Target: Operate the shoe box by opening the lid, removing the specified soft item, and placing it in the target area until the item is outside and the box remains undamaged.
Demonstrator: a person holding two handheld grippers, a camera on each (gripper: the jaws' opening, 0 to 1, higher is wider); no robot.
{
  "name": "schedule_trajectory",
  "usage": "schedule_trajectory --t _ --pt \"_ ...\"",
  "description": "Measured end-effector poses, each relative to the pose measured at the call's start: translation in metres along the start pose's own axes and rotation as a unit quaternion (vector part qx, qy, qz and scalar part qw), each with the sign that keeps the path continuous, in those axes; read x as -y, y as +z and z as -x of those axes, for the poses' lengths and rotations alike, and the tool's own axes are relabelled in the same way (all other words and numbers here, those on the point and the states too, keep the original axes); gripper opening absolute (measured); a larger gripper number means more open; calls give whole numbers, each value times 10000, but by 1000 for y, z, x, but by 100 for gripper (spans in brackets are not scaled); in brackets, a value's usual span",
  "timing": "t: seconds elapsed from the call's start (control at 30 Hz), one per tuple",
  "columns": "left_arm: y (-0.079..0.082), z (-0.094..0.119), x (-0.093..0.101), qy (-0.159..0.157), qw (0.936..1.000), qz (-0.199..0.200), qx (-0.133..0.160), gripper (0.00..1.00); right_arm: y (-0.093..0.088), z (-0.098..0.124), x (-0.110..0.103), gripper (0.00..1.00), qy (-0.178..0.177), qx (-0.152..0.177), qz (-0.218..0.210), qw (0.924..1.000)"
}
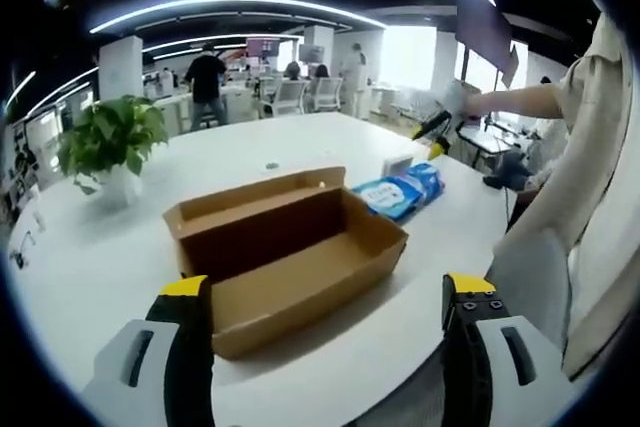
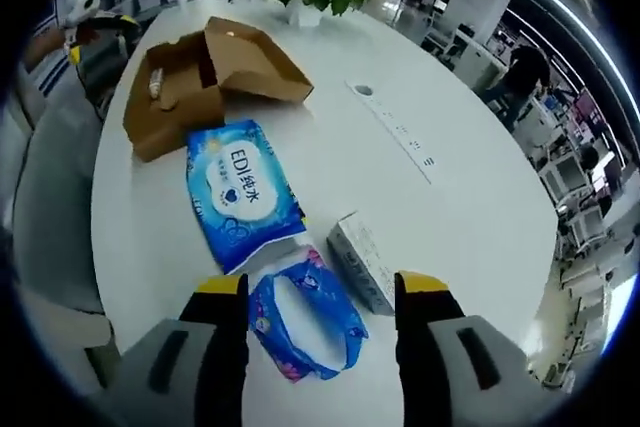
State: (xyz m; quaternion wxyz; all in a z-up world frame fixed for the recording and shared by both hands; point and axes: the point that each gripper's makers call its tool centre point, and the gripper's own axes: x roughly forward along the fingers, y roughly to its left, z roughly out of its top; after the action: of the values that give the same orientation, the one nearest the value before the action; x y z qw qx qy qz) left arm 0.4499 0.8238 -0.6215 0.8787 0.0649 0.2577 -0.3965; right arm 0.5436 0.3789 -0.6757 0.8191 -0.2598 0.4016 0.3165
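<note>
While the box (image 1: 290, 252) lay open on the white table (image 1: 90, 267), its lid folded back on the far side, the blue wipes pack (image 2: 240, 192) was seen outside it, flat on the table just beside the box's right end. In the right gripper view, a smaller blue pouch (image 2: 305, 322) was seen between the spread jaws of the right gripper (image 2: 320, 292), with nothing gripped, and a small white carton (image 2: 362, 259) lay just right of it. The left gripper (image 1: 325, 292) was held before the box, jaws apart and empty. A potted plant (image 1: 110, 147) was set at the far left. A person's sleeve (image 1: 590, 187) was seen at the right.
</note>
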Motion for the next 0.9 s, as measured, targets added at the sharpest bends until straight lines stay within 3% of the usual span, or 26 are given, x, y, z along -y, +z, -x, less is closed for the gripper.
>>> schedule_trajectory --t 0.47,0.77,0.9 --pt "-3 0 -24 -116 9992 -239 -297 91 33 37 -40 79 -438 822 -727 9930" --pt "-1 -6 -38 -265 9971 -503 -505 85 40 58 -61 92 -719 1233 -984 9849" --pt "1 -11 -43 -368 9958 -596 -585 84 36 65 -71 96 -813 1238 -980 9841"
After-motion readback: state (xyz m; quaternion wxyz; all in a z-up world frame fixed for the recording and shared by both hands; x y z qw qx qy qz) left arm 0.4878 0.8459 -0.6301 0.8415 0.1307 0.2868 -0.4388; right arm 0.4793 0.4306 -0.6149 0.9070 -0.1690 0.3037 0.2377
